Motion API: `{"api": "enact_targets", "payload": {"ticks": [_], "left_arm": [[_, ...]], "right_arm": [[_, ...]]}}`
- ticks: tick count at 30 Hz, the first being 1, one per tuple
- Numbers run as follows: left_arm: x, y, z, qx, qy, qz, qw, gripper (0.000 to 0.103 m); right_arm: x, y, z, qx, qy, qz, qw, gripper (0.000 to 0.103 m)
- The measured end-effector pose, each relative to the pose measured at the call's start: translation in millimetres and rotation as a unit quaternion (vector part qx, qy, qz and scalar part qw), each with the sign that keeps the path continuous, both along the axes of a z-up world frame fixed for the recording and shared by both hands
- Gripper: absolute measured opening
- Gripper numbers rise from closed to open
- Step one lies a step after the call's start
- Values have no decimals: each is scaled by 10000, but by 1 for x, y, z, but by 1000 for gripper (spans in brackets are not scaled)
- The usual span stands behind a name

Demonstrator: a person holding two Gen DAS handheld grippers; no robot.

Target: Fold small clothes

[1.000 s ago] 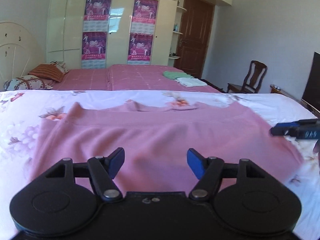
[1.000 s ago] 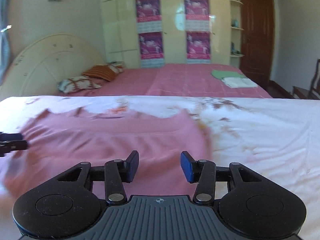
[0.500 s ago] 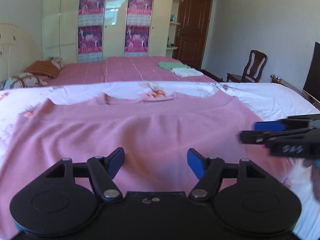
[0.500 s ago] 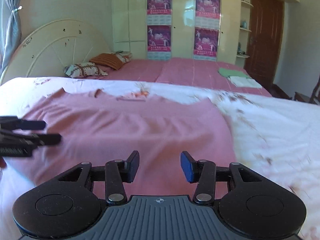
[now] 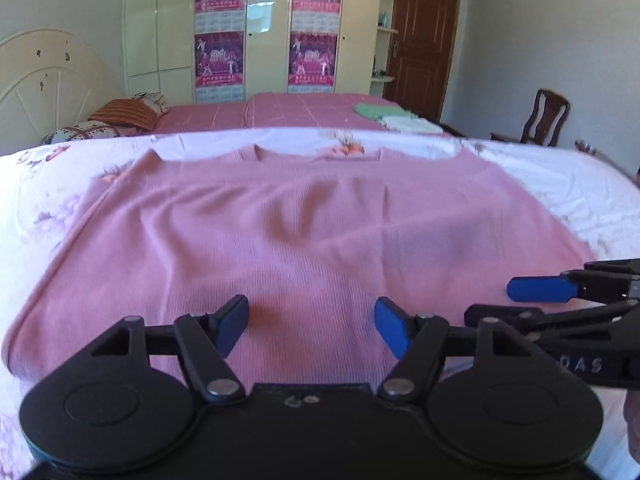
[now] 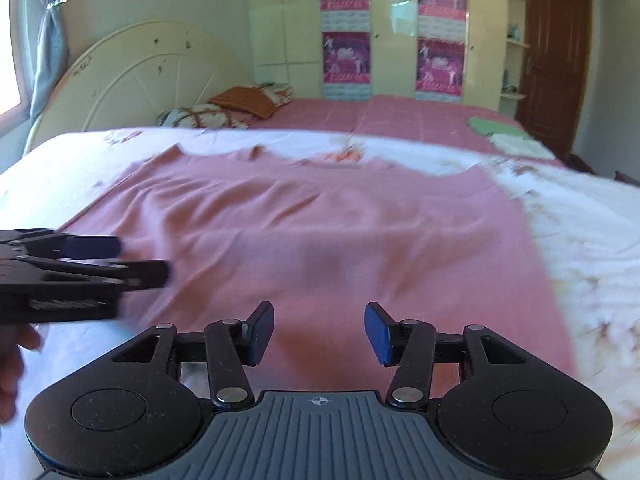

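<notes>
A pink knit top lies spread flat on the white floral bedsheet, neckline at the far side. My left gripper hovers open over its near hem, nothing between the blue pads. In the right wrist view the same top fills the middle. My right gripper is over the near hem with its jaws opening and only cloth beneath them, not pinched. Each gripper shows in the other's view: the right gripper at the right edge, the left gripper at the left edge.
A second bed with a pink cover lies beyond, carrying folded green and white clothes and pillows. A wardrobe with posters, a brown door and a wooden chair stand at the back. Part of a hand shows at left.
Both grippers have moved in toward each other over the top's near hem. The right gripper's jaws stand slightly wider. The top looks nearer and fills more of both views.
</notes>
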State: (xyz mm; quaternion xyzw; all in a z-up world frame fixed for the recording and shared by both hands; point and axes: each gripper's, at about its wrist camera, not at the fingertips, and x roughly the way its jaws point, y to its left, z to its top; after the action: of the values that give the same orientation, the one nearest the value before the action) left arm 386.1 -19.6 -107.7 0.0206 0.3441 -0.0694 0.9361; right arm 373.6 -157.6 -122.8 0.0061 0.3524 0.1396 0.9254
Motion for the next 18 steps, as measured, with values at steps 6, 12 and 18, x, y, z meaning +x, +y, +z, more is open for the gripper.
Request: {"api": "enact_targets", "payload": {"ticks": [6,12,18], "left_arm": [[-23,82,-9,368,72,729,9966,71],[-32,110,14,271,-169,963,9948,69],[-20,110,4,488,232,1084,9926,69]], "right_arm": [[-24,-46,-11,-442,158,-523,9975,50],[-36,-100,6,-208,181,-1099,9936,50],[-13,-104,-6,-204,608,-1347,9888,34]]}}
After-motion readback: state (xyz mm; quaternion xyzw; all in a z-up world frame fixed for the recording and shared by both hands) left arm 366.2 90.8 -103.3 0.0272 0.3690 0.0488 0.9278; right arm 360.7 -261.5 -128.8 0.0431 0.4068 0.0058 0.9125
